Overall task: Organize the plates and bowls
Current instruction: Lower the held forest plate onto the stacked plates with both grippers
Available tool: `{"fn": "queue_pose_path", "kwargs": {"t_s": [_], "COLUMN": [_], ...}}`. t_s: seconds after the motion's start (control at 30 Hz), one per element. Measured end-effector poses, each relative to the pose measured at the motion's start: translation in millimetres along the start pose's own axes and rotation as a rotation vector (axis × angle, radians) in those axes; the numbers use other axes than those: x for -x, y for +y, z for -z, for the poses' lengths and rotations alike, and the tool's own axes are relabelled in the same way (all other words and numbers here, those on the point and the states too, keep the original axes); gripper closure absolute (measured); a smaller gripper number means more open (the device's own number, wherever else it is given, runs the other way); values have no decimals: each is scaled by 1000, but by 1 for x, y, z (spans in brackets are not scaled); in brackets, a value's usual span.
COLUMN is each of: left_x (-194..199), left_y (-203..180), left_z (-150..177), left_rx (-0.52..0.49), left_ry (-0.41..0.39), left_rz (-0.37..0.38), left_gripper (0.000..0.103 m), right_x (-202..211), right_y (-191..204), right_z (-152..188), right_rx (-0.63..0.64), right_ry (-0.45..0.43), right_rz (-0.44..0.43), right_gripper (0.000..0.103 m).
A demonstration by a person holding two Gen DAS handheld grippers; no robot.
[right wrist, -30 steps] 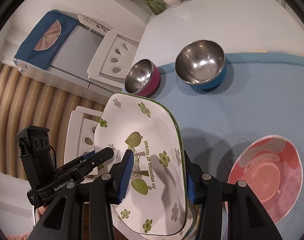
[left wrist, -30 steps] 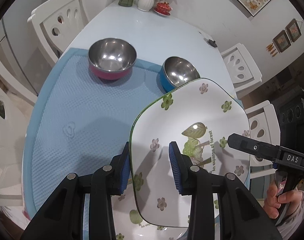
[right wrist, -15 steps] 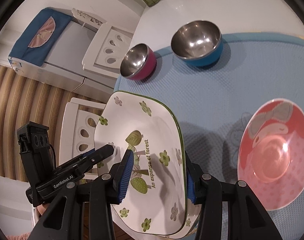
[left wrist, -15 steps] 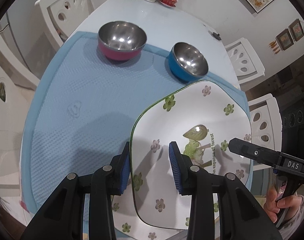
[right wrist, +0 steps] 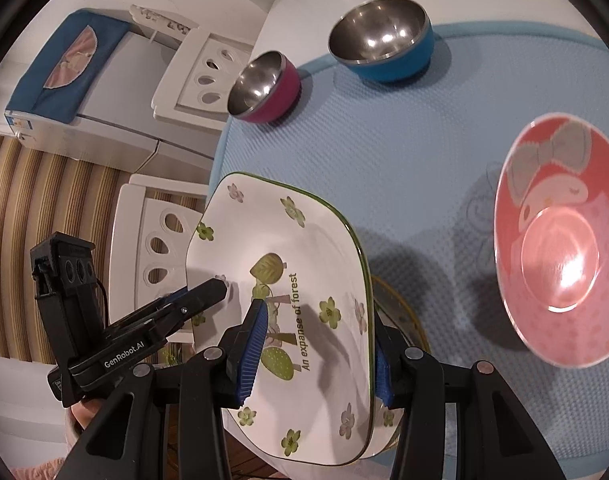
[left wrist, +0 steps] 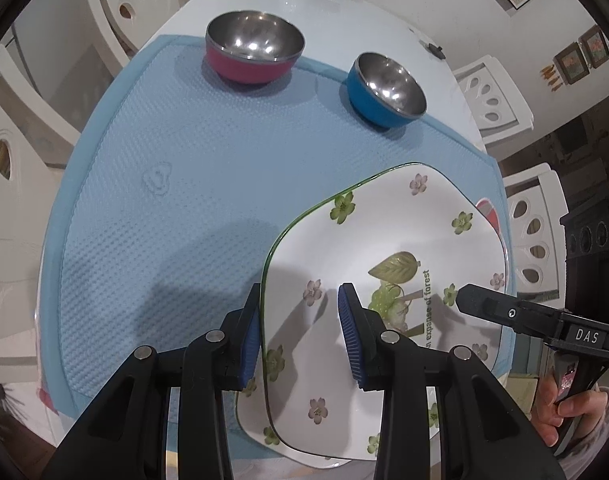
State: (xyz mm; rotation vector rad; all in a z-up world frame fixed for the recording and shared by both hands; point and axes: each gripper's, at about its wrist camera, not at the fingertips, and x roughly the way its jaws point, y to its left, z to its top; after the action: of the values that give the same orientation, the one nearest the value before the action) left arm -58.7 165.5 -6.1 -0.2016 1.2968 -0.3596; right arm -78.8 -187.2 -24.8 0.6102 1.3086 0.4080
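Both grippers hold one square white plate (left wrist: 388, 240) with green leaf and flower prints and a thin green rim. The left gripper (left wrist: 300, 336) clamps the plate's left edge: one blue pad sits under the rim, the other lies on the plate's upper face, so the jaws stand narrow with the rim between them. The right gripper (right wrist: 316, 352) clamps the opposite edge in the same way, one pad on the printed face and one behind the rim, its jaws a little wider apart.

The plate hangs tilted above the near edge of a blue mat (left wrist: 184, 200) that covers most of a white table (left wrist: 344, 28). Directly beneath it lies a second plate (left wrist: 256, 412) of the same pattern; only its near corner shows below the held one, and whether the two touch cannot be told.

At the far side of the mat stand two steel-lined bowls, well apart from each other: a red bowl (left wrist: 254, 52) on the left and a blue bowl (left wrist: 386, 90) on the right, both upright. In the right wrist view a pink bowl (right wrist: 560, 236) with a cartoon print sits on the mat to the right of the plate, near it but apart. White chairs (left wrist: 496, 100) ring the table.
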Motion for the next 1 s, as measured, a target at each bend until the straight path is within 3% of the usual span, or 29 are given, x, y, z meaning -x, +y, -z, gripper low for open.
{"fn": "queue_pose_path", "kwargs": {"t_s": [0.63,1.0], "left_x": [-29,-36], "left_y": [13,10], "left_z": [33,37], "left_rx": [-73,-114], "left_ry": [127,146], "left_rz": [-18,-49], "left_gripper": [70,71], "right_x": [-33,-43], "right_y": [-16,-14], "right_z": [32,32], "right_rx": [-41,-50], "right_ry": [103,130], "right_rz": [28,50], "right_gripper": [57,57]}}
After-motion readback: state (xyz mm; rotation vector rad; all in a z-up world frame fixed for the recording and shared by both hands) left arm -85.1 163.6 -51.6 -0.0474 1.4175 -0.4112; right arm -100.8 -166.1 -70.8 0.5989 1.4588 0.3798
